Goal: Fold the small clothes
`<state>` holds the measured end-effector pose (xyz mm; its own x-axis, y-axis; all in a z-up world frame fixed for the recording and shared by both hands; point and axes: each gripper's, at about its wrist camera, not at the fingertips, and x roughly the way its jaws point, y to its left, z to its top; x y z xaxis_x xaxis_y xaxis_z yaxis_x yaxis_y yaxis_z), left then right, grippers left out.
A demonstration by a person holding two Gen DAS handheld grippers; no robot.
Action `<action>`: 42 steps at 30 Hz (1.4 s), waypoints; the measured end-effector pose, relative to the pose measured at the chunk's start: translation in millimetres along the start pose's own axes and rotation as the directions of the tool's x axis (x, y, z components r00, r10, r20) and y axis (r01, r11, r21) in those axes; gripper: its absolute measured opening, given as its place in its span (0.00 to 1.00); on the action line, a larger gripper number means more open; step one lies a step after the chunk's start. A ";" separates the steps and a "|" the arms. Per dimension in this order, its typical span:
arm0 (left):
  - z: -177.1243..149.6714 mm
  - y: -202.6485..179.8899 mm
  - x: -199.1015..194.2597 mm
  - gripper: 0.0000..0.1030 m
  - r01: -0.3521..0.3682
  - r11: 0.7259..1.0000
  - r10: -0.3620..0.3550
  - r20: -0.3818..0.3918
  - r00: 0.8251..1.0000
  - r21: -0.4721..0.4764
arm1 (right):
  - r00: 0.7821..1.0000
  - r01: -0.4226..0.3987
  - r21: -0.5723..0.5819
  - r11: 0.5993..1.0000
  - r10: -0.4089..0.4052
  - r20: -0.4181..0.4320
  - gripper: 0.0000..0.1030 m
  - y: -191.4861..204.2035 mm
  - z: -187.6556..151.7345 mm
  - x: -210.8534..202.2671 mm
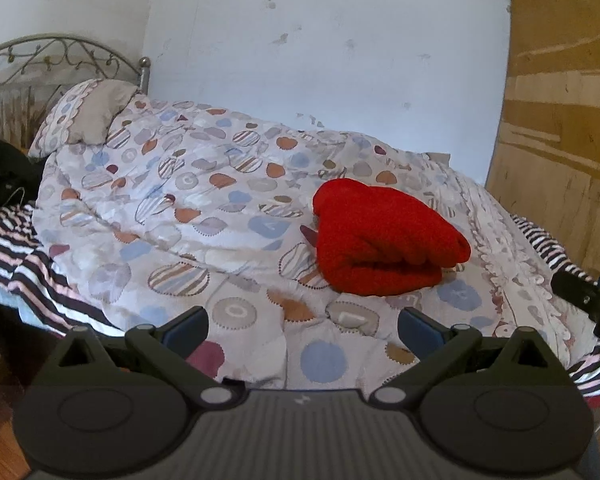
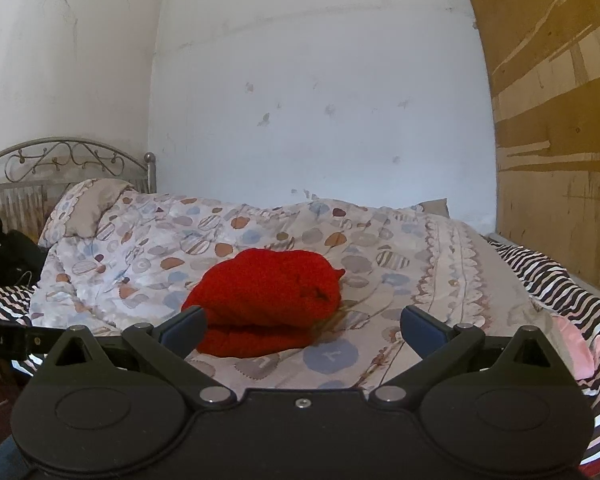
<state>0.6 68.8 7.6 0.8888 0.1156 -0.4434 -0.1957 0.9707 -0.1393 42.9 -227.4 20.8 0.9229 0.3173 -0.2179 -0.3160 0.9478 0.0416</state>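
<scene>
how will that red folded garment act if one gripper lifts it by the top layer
The red garment looks soft and knitted, so it would likely sag and unfold instead of lifting as one bundle. Its stacked layers lie loose, so the lower ones would probably slide off. Pushed, it may drag and bunch on the puffy duvet rather than glide.

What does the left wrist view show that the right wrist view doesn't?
Left wrist only: the right gripper's black body at the frame's right edge, and a dark red tip beside the red garment.
Right wrist only: a pink item on the striped sheet, and a black strap at the left edge.
Both: folded red garment on the patterned duvet, pillow, metal headboard, own jaws open and empty.
</scene>
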 end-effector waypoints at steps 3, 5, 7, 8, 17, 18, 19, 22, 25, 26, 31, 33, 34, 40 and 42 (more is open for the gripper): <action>-1.2 1.7 -1.0 0.99 -0.005 1.000 0.005 0.002 1.000 -0.003 | 1.000 -0.004 -0.018 1.000 0.004 -0.009 1.00 3.0 -1.3 1.7; -1.5 2.3 -2.5 0.99 -0.010 1.000 0.010 0.004 1.000 0.002 | 1.000 -0.009 -0.021 1.000 0.009 -0.016 1.00 4.8 -2.2 3.0; -1.4 3.3 -2.5 1.00 -0.014 1.000 0.014 0.005 1.000 0.000 | 1.000 -0.017 -0.016 1.000 0.016 -0.019 1.00 5.0 -2.6 4.0; -1.3 3.7 -2.2 0.99 -0.015 1.000 0.015 0.004 1.000 -0.001 | 1.000 -0.018 -0.015 1.000 0.018 -0.020 1.00 5.1 -2.8 4.1; -2.9 3.6 0.2 1.00 -0.020 1.000 0.020 -0.010 1.000 -0.002 | 0.999 -0.023 -0.013 1.000 0.022 -0.030 1.00 7.1 -3.6 5.6; -3.2 3.3 0.4 1.00 -0.020 1.000 0.020 -0.012 1.000 -0.002 | 0.999 -0.024 -0.013 1.000 0.023 -0.032 1.00 7.7 -3.9 5.7; -3.2 3.1 0.5 1.00 -0.020 1.000 0.020 -0.012 1.000 -0.002 | 0.999 -0.025 -0.013 1.000 0.025 -0.032 1.00 7.9 -4.0 4.9; -3.3 3.0 0.6 1.00 -0.021 1.000 0.021 -0.013 1.000 -0.003 | 0.999 -0.029 -0.013 0.999 0.029 -0.031 1.00 8.1 -3.5 4.8; -3.6 2.7 0.6 1.00 -0.021 1.000 0.021 -0.014 1.000 -0.003 | 0.999 -0.030 -0.013 0.999 0.029 -0.032 1.00 8.1 -3.3 5.2; -3.9 2.6 0.6 0.99 -0.021 1.000 0.021 -0.014 1.000 -0.003 | 0.999 -0.030 -0.012 0.999 0.029 -0.032 1.00 8.1 -3.5 5.1; -3.8 2.6 0.8 0.99 -0.020 1.000 0.020 -0.015 1.000 -0.004 | 0.999 -0.030 -0.014 0.999 0.029 -0.030 1.00 8.5 -3.5 4.6; -3.9 2.5 0.8 0.99 -0.020 1.000 0.020 -0.014 1.000 -0.003 | 0.999 -0.030 -0.013 0.999 0.029 -0.030 1.00 8.2 -3.5 4.6; -3.8 2.5 0.8 0.99 -0.021 1.000 0.021 -0.015 1.000 -0.004 | 0.999 -0.030 -0.012 0.999 0.029 -0.031 1.00 8.1 -3.5 4.7; -3.6 2.5 1.0 0.99 -0.021 1.000 0.021 -0.015 1.000 -0.004 | 0.999 -0.031 -0.012 0.999 0.031 -0.031 1.00 7.7 -3.5 4.5; -3.7 2.5 1.1 0.99 -0.021 1.000 0.021 -0.016 1.000 -0.003 | 0.999 -0.031 -0.013 0.999 0.030 -0.031 1.00 7.8 -3.5 4.5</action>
<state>-0.4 70.6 3.5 0.8779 0.1324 -0.4602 -0.2157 0.9674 -0.1331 43.9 -218.7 16.8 0.9057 0.3449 -0.2464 -0.3472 0.9371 0.0356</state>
